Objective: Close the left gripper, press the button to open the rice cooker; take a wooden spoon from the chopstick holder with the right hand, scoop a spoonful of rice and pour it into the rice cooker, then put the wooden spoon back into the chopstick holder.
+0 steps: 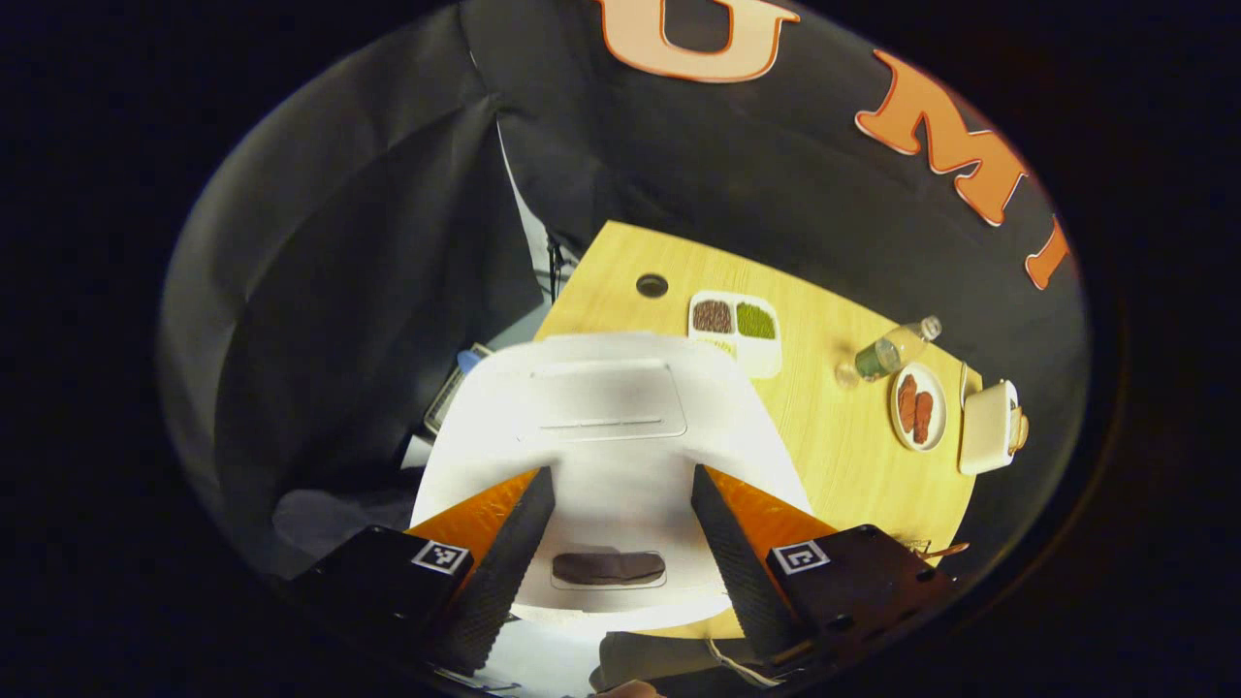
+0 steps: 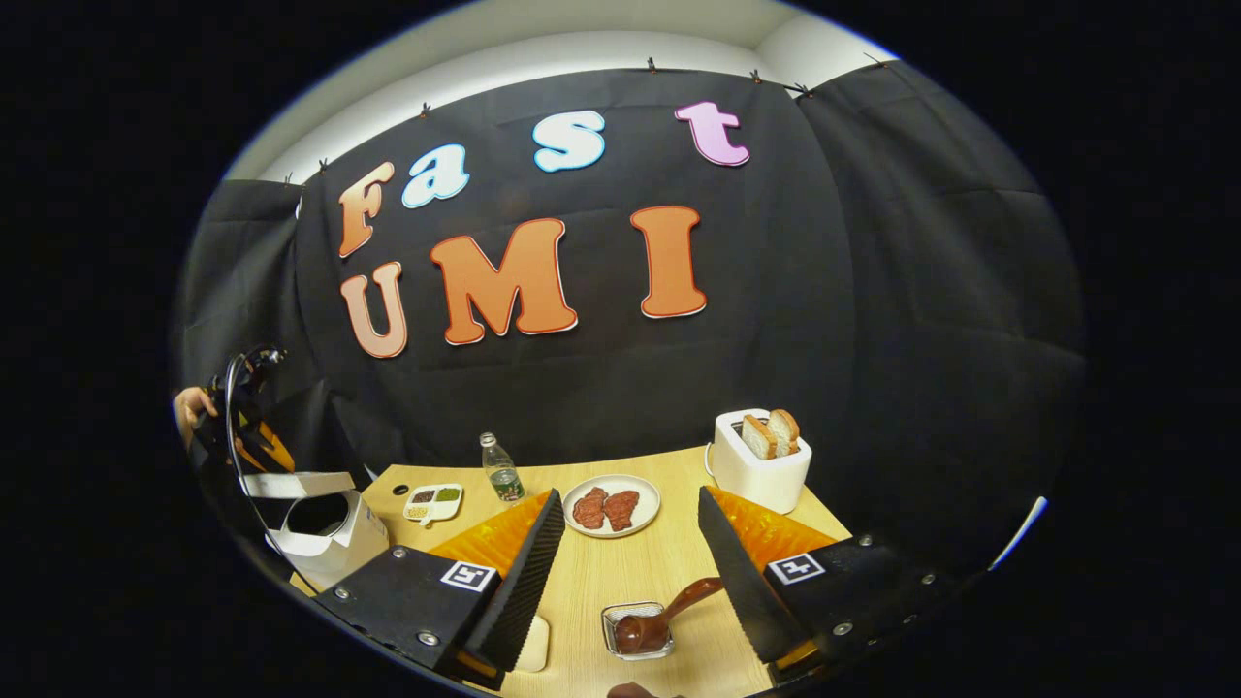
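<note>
the rice cooker [image 2: 315, 528] stands at the left end of the bench [image 2: 679, 553] with its lid already up, the dark pot open to the top in the right gripper view. the left gripper [image 1: 613, 519] hangs above it, looking down on the raised white lid, its fingers set well apart with nothing between them; the dark button panel lies just under the gap.

the right gripper [image 2: 625, 557] is over the near edge of the bench, fingers wide open and empty. directly ahead of it, low between the two fingers, sits a small clear container [image 2: 637, 630] with the wooden spoon [image 2: 669, 611] resting in it. the bowl of the spoon lies down in the container and the handle slants up and away toward the right finger, so its long axis runs from near-left to far-right across the gap rather than along it. the handle end is just beside the right finger, not touching as far as i can tell.

judging by this, the opening step looks done and the spoon grab is next; the right gripper is plainly the nearer one, and it would need to drop and turn a little to close across the handle.
</note>
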`<state>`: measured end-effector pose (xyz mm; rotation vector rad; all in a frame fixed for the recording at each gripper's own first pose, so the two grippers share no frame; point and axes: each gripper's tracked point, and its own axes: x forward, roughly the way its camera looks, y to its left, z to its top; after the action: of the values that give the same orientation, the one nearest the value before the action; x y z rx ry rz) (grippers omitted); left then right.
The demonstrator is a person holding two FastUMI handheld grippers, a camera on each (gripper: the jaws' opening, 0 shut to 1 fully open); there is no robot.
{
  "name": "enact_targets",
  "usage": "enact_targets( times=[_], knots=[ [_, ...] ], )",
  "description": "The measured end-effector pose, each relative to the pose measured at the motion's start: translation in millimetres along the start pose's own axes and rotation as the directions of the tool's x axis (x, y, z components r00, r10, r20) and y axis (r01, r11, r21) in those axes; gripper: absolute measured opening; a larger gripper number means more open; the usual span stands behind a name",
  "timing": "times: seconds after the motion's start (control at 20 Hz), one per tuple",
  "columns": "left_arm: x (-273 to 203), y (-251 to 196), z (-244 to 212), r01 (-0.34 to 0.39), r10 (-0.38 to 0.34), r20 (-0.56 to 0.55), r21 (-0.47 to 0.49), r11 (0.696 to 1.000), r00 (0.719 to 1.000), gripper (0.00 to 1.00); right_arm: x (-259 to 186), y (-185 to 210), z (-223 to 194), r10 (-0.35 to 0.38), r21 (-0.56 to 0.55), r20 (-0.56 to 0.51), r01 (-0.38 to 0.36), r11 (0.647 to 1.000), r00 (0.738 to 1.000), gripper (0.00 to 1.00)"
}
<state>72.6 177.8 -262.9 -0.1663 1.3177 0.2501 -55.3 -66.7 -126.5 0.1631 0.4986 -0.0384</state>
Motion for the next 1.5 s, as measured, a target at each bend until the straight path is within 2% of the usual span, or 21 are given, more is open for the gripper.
enact_targets(
  times=[0.25,0.3,0.35,0.4,0.45,0.6,0.7,0.75,0.85,0.95,1.0,1.15,1.2,1.3,1.35,1.5],
  knots=[
    [40.9,1.9,-43.9,-0.034,0.026,-0.127,-0.063,0.997,0.992,0.99,9.5,9.7,-1.8,0.041,-0.014,-0.013,-0.041,0.999,0.999,0.87],
    [46.5,2.7,-34.5,-0.041,0.036,-0.069,-0.067,0.997,0.997,0.99,11.0,12.8,-1.1,0.048,-0.022,-0.016,-0.048,0.999,0.999,0.87],
    [46.0,-1.2,-42.6,-0.045,0.036,-0.115,-0.077,0.996,0.993,0.99,12.7,14.7,-0.8,0.055,-0.029,-0.017,-0.056,0.998,0.998,0.87],
    [52.5,-1.3,-37.9,-0.041,0.036,-0.069,-0.072,0.997,0.997,0.99,13.4,18.7,1.1,0.068,-0.035,-0.014,-0.068,0.997,0.998,0.87],
    [46.8,-1.0,-41.4,-0.044,0.037,-0.092,-0.083,0.996,0.995,0.99,14.3,21.6,2.9,0.074,-0.041,-0.009,-0.074,0.996,0.997,0.87],
    [35.2,-7.6,-41.2,0.004,-0.004,-0.005,-0.087,0.996,1.0,1.0,16.8,32.9,12.1,0.102,-0.054,0.019,-0.101,0.993,0.995,0.87],
    [12.6,-13.3,-25.5,0.024,-0.017,0.133,-0.053,0.998,0.991,1.0,17.8,42.6,20.6,0.12,-0.063,0.041,-0.117,0.991,0.992,0.87],
    [-5.4,-14.2,-11.3,0.016,-0.009,0.237,-0.025,1.0,0.972,1.0,19.3,46.0,25.8,0.123,-0.071,0.055,-0.119,0.99,0.991,0.87],
    [-57.6,-24.1,15.5,0.006,-0.015,0.444,0.021,1.0,0.896,1.0,21.5,54.9,42.5,0.123,-0.095,0.098,-0.114,0.989,0.988,0.87],
    [-115.0,-37.6,24.7,0.014,-0.046,0.601,0.058,0.998,0.798,0.98,21.3,67.9,60.2,0.13,-0.12,0.167,-0.111,0.987,0.977,0.87],
    [-139.9,-42.3,26.7,0.012,-0.056,0.67,0.07,0.997,0.74,0.98,23.4,72.3,68.8,0.128,-0.129,0.209,-0.103,0.986,0.97,0.87],
    [-199.0,-63.1,24.7,0.017,-0.098,0.809,0.108,0.994,0.58,1.0,21.9,96.1,71.7,0.177,-0.146,0.259,-0.142,0.979,0.95,0.87],
    [-211.4,-66.6,21.5,0.008,-0.096,0.84,0.109,0.994,0.534,0.98,21.0,106.1,71.3,0.203,-0.15,0.262,-0.168,0.974,0.943,0.87],
    [-227.1,-73.8,13.4,-0.015,-0.088,0.891,0.106,0.994,0.445,1.0,21.2,124.7,66.2,0.255,-0.117,0.26,-0.232,0.966,0.931,0.87],
    [-233.3,-76.4,9.1,-0.025,-0.087,0.908,0.107,0.994,0.41,0.99,21.0,134.0,59.6,0.278,-0.103,0.253,-0.26,0.96,0.927,0.87],
    [-252.2,-76.8,2.6,-0.022,-0.084,0.94,0.096,0.995,0.33,0.99,27.1,137.8,51.3,0.276,-0.114,0.242,-0.255,0.96,0.93,0.87]
  ],
)
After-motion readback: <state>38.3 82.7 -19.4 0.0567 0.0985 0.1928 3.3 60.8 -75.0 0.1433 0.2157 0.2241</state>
